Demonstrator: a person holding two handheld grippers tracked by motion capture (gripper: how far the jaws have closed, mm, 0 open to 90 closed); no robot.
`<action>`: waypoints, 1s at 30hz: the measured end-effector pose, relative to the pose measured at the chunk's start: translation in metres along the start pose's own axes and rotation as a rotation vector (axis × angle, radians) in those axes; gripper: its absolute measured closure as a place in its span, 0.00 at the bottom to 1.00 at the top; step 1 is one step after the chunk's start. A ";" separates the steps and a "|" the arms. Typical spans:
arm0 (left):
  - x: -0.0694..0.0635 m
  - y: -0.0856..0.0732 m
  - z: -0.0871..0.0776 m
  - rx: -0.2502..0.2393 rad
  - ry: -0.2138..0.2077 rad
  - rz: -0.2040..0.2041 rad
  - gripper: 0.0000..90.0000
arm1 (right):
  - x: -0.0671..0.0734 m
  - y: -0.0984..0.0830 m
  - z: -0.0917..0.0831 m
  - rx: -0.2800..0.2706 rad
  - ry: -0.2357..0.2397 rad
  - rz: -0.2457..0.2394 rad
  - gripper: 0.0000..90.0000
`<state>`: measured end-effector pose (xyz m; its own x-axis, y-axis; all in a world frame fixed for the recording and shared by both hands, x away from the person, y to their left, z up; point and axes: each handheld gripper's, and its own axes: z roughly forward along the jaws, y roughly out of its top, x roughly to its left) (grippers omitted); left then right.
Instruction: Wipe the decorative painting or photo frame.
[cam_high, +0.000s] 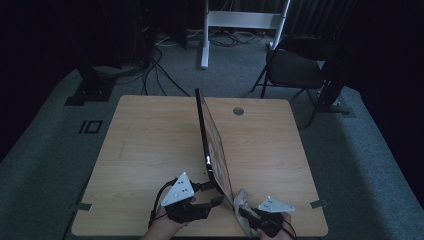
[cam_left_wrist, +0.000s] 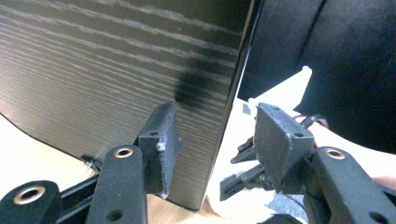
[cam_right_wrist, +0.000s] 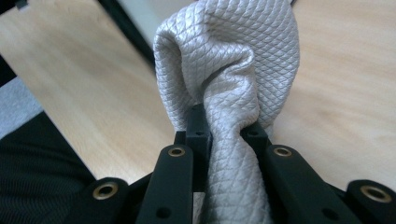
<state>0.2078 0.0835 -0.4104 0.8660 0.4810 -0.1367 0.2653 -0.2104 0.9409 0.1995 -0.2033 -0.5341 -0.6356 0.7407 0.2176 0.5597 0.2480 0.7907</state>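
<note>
My left claw (cam_high: 212, 192) low at near edge of light wooden table (cam_high: 150, 150), hand behind it, jaws pointing at near end of thin dark wood-grain board (cam_high: 214, 145) standing on edge. Jaws partly open, straddling board's edge, pads clear of it.

My right claw (cam_high: 248, 216) beside board's other face, clamped tight on bunched grey quilted cloth (cam_high: 245, 202).

Left claw view: black grain face of board (cam_left_wrist: 116, 70). Right claw view: cloth's diamond weave (cam_right_wrist: 229, 65) squeezed between pads.

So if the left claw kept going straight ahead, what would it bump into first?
Probably the dark board standing on edge: the left claw straddles its near edge, pads apart, so that edge would likely slide deeper between them.
</note>
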 end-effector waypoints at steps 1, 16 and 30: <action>0.000 0.000 0.000 -0.007 0.000 -0.003 0.56 | -0.001 0.002 -0.002 -0.010 -0.003 -0.001 0.88; 0.002 0.005 -0.002 -0.072 0.119 -0.077 0.51 | -0.008 0.035 -0.022 -0.129 -0.035 -0.018 0.88; 0.002 0.000 -0.011 -0.093 0.200 -0.072 0.54 | -0.008 0.055 -0.033 -0.192 -0.050 -0.037 0.88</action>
<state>0.2048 0.0944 -0.4075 0.7430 0.6526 -0.1489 0.2748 -0.0945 0.9569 0.2175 -0.2158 -0.4737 -0.6238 0.7647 0.1616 0.4219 0.1555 0.8932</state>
